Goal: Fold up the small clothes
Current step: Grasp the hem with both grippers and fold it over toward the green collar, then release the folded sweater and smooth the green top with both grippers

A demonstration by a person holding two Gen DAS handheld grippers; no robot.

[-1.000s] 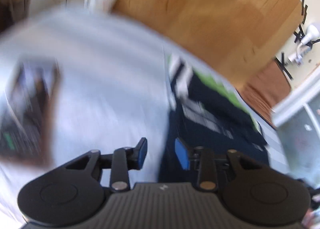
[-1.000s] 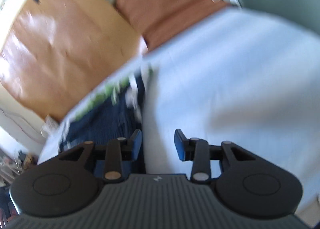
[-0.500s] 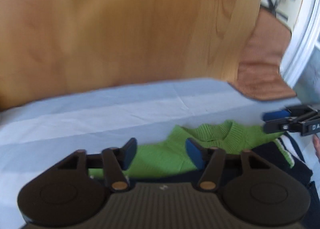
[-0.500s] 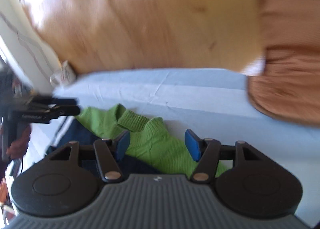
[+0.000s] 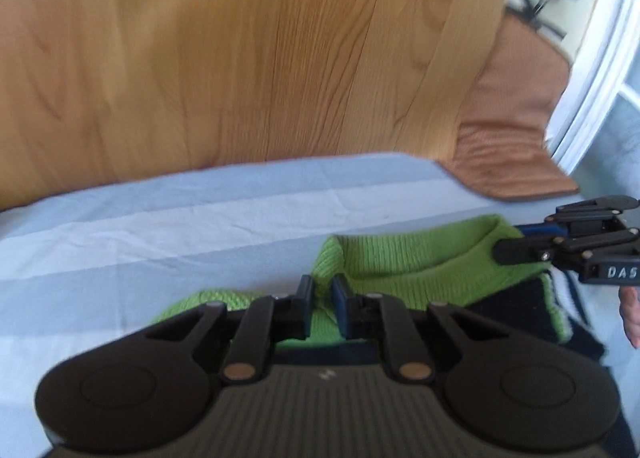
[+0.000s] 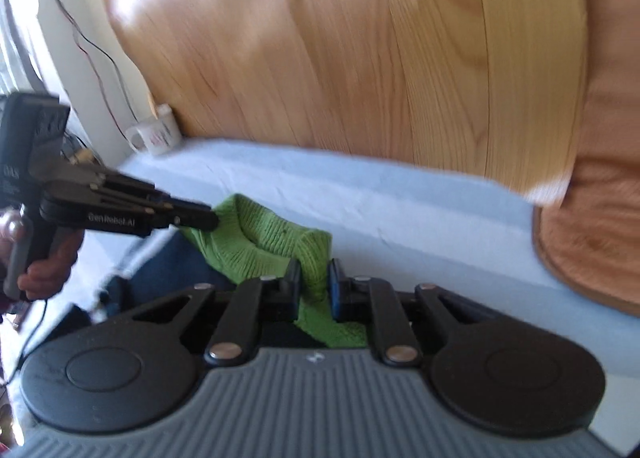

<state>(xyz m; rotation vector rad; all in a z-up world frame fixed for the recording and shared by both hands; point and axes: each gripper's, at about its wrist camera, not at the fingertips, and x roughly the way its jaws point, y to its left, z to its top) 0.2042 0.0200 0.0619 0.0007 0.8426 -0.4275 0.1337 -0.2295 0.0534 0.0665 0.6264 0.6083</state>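
**Both claws pinch the green knit near the far edge of the bed**

The left gripper (image 5: 323, 300) has just been closing, and its blue pads now press on a raised fold of the green knitted garment (image 5: 420, 270). The right gripper (image 6: 313, 287) has closed in the same way; a ridge of the same green knit stands clamped between its pads. Each claw is narrow, with only the thickness of the fabric between the fingers.

The garment lies on a pale blue sheet (image 5: 200, 234), close to the far edge of the bed, where the sheet meets a wooden headboard (image 5: 240, 58). The two grips sit at opposite ends of the ribbed green collar, which sags between them. Under and behind the green part, toward the cameras, the cloth turns dark navy (image 5: 516, 314), with white stripes at the right in the left wrist view.

In the right wrist view a hand (image 6: 44, 266) grips the handle of the left gripper. A white mug (image 6: 154, 134) stands at the far left corner of the bed, against the headboard. A brown cushion (image 6: 592, 242) rests on the far right corner.
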